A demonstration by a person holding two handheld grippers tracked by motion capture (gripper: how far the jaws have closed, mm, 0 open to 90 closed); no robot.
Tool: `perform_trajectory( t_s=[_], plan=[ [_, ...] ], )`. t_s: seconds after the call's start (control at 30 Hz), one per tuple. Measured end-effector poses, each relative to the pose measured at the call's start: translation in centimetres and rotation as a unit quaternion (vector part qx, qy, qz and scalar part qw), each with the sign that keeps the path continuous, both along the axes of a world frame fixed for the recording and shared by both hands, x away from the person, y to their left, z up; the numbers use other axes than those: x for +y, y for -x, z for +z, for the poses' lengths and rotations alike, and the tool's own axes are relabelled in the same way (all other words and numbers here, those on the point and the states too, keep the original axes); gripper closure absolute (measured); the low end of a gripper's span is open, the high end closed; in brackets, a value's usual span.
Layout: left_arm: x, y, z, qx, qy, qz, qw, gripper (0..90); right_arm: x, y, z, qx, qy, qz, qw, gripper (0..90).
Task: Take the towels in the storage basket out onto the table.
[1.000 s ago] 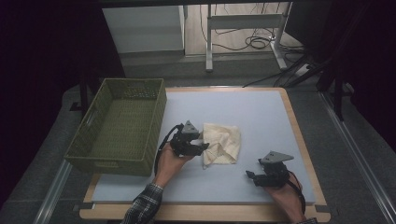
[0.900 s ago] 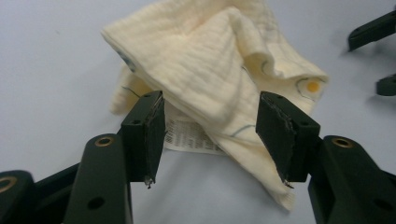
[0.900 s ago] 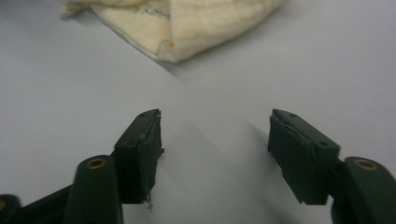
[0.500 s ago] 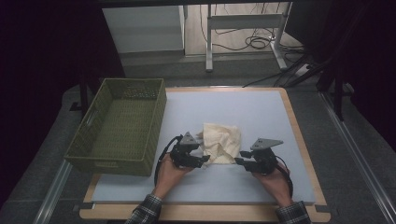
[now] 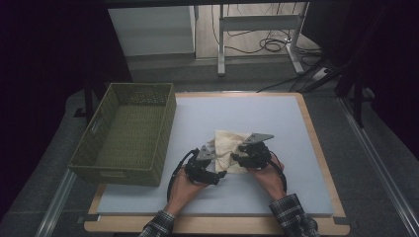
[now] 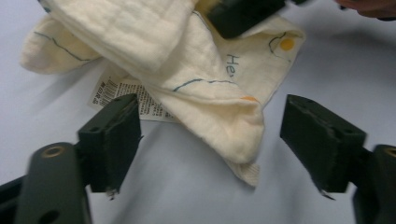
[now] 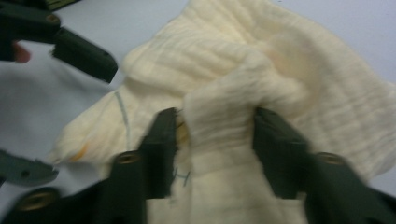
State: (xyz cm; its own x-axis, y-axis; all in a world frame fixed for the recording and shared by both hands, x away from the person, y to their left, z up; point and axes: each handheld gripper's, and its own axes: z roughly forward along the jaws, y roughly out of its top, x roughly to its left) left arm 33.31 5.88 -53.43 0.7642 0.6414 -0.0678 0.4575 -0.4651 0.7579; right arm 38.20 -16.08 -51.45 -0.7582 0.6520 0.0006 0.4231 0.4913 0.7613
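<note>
A crumpled cream cloth [image 5: 228, 144] with a printed label lies on the blue-grey mat [image 5: 237, 111]. My left gripper [image 5: 221, 173] sits at the cloth's near left corner. In the left gripper view its jaws [image 6: 210, 123] stand wide apart, having just been opening, and a folded cloth [image 6: 187, 70] corner lies loose between them. My right gripper [image 5: 238, 154] comes in from the right. Its jaws [image 7: 217, 121] have just been closing and now pinch a raised fold of the cloth [image 7: 280, 60].
A green woven basket [image 5: 118, 175] stands at the mat's left side, with nothing visible inside. The wooden table edge [image 5: 316, 143] borders the mat on the right. Beyond the table are a desk frame and cables on the floor [image 5: 269, 44].
The right hand slid left from the mat's right side onto the cloth and its jaws closed around a fold. The left hand dropped slightly toward the cloth's near corner.
</note>
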Motion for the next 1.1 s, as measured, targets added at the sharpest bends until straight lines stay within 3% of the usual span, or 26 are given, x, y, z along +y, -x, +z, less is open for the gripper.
perform_trajectory(
  t_s=[0.07, 0.1, 0.17, 0.2, 0.3, 0.43, 0.7, 0.8, 0.87, 0.9, 0.93, 0.97, 1.1],
  plan=[
    [-0.2, -0.1, -0.1, -0.001, -0.010, 0.003, 1.0000, 31.9, 0.0, 0.0, 0.0, -0.004, 0.003, 0.003, 1.0000, 79.6],
    [-0.3, -0.1, -0.1, -0.004, -0.018, 0.003, 0.9998, 31.9, 0.0, 0.0, 0.0, -0.004, 0.003, 0.003, 1.0000, 79.6],
    [-0.4, -0.3, -0.2, -0.009, -0.026, 0.003, 0.9996, 43.9, -0.3, 0.2, 0.3, -0.013, 0.001, 0.002, 0.9999, 85.4],
    [-0.3, -0.4, -0.1, -0.006, -0.021, 0.003, 0.9998, 57.5, -1.0, 0.3, 0.9, -0.016, -0.001, -0.006, 0.9999, 86.5],
    [0.6, -0.8, 0.5, -0.006, 0.004, 0.011, 0.9999, 75.3, -2.4, 0.5, 1.9, -0.020, -0.008, -0.016, 0.9997, 86.9],
    [1.5, -0.9, 1.2, -0.014, 0.012, 0.024, 0.9996, 82.0, -4.2, 0.7, 2.8, -0.023, -0.013, -0.026, 0.9993, 86.9],
    [3.3, -1.4, 4.0, -0.040, 0.031, 0.051, 0.9974, 84.0, -10.2, 1.2, 4.8, -0.029, -0.026, -0.072, 0.9967, 86.9],
    [3.2, -2.4, 4.2, -0.041, 0.014, 0.062, 0.9972, 83.8, -11.4, 1.1, 4.9, -0.026, -0.026, -0.086, 0.9956, 86.9],
    [3.2, -3.5, 3.7, -0.030, 0.006, 0.068, 0.9972, 83.4, -12.3, 0.7, 4.4, -0.018, -0.016, -0.099, 0.9948, 86.4],
    [3.1, -4.7, 2.8, -0.008, 0.014, 0.064, 0.9978, 80.1, -13.2, 0.2, 3.4, -0.004, -0.010, -0.109, 0.9940, 83.0],
    [3.1, -4.7, 2.8, -0.008, 0.014, 0.064, 0.9978, 75.8, -13.5, 0.1, 2.9, 0.004, -0.010, -0.111, 0.9938, 79.2],
    [3.2, -5.1, 2.1, 0.004, 0.023, 0.060, 0.9979, 71.0, -13.8, 0.1, 2.6, 0.009, -0.012, -0.113, 0.9934, 76.6],
    [3.2, -4.9, 1.6, 0.009, 0.023, 0.054, 0.9982, 56.0, -14.6, 0.8, 2.3, 0.011, -0.017, -0.112, 0.9936, 72.6]
  ],
)
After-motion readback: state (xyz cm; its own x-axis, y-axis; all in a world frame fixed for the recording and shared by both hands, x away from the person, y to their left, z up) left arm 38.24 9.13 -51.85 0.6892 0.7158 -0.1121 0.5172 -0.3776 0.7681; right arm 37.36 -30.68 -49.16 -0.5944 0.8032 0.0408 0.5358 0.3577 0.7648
